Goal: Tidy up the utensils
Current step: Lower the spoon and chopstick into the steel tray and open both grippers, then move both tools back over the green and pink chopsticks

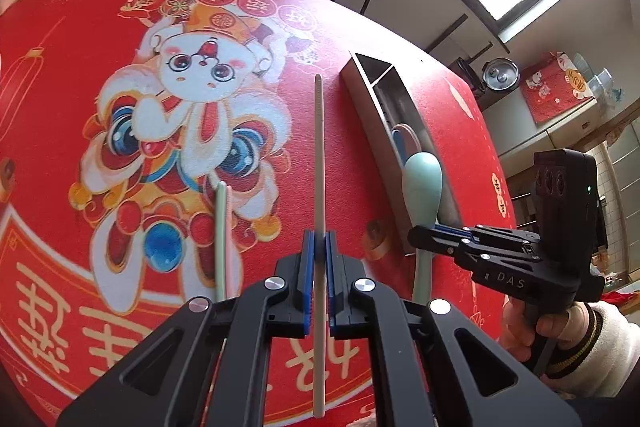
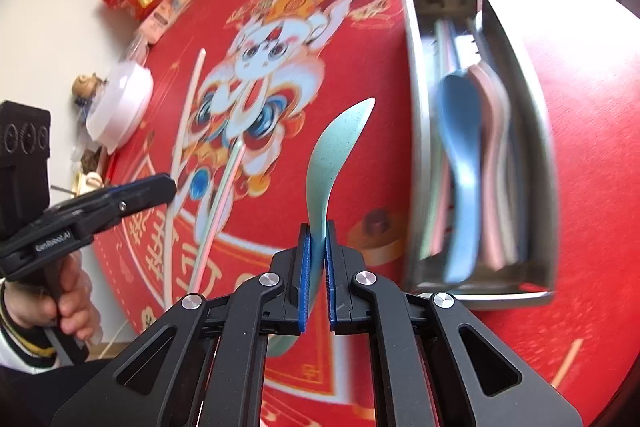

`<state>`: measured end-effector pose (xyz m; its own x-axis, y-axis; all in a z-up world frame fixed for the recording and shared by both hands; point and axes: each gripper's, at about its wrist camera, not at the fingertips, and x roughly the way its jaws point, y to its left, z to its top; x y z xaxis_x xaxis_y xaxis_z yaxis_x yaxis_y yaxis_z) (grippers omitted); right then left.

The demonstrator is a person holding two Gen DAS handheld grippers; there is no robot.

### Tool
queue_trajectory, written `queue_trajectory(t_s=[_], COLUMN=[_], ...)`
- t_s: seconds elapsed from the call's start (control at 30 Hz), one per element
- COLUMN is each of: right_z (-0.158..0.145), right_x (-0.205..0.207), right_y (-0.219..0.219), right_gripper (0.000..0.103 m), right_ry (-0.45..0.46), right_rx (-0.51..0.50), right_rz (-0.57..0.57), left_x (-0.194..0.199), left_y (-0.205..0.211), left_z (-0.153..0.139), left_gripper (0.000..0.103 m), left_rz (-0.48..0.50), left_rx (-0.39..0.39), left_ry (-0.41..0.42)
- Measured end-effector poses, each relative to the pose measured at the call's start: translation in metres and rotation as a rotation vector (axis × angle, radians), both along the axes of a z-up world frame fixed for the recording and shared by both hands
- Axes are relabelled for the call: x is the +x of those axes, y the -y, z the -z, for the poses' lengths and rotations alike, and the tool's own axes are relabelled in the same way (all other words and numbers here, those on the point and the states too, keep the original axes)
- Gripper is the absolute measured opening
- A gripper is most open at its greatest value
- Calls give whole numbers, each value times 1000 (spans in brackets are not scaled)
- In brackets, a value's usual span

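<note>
**One chopstick, one spoon, both lifted off the desk**

My left gripper (image 1: 319, 243) is clamped tight on a single beige chopstick (image 1: 319, 163), which runs straight out ahead between the blue pads. My right gripper (image 2: 319, 239) is clamped on one green spoon (image 2: 332, 163), handle tip pointing away.

Counting what lies loose on the red desk (image 1: 72, 87): two more chopsticks (image 1: 222, 239), one green and one pink, side by side near the middle of the cartoon print.

The metal tray (image 2: 416, 131) sits toward the desk's right edge. Only the right wrist view looks down into it: one blue spoon (image 2: 460, 147), one pink spoon (image 2: 494, 155), and several sticks beside them, too blurred to count. The left wrist view shows just its side wall and a divider at the far end.
</note>
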<state>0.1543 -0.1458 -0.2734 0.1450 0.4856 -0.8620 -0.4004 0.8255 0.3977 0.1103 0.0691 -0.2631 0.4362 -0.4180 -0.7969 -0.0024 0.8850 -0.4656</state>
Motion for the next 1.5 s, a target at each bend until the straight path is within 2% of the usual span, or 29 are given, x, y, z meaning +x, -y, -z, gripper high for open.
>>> queue_trajectory(t_s=[0.27, 0.43, 0.6, 0.97, 1.1, 1.17, 1.27, 1.33, 1.37, 1.43, 1.47, 1.5], right_z=[-26, -20, -7, 18, 19, 16, 8, 2, -2, -9, -12, -16], right_x=[54, 79, 91, 99, 101, 101, 101, 100, 98, 93, 89, 85], right_y=[39, 54, 60, 53, 49, 50, 51, 53, 54, 54, 54, 53], right_gripper=[7, 7, 7, 7, 8, 8, 8, 8, 8, 12, 28, 57], right_ry=[95, 103, 79, 37, 33, 35, 43, 47, 49, 51, 55, 64], right_rx=[-117, -193, -233, -292, -301, -298, -293, -272, -259, -235, -221, -207], right_rz=[-44, -73, -100, -133, -117, -103, -83, -64, -51, -37, -28, -18], left_x=[42, 79, 112, 143, 145, 145, 142, 138, 136, 131, 127, 122], left_y=[47, 75, 94, 112, 113, 112, 110, 108, 106, 100, 97, 92], left_z=[-3, 3, 23, 47, 42, 35, 22, 12, 8, -1, -5, -8], left_gripper=[5, 5, 5, 5, 5, 9, 23, 44, 51, 78, 83, 91], left_rz=[38, 22, -31, -51, -28, -9, 10, 24, 32, 42, 44, 43], left_rx=[-90, -160, -206, -146, -130, -121, -101, -84, -74, -39, -20, 2], left_ry=[15, 0, -63, -111, -89, -68, -29, 0, 15, 38, 52, 65])
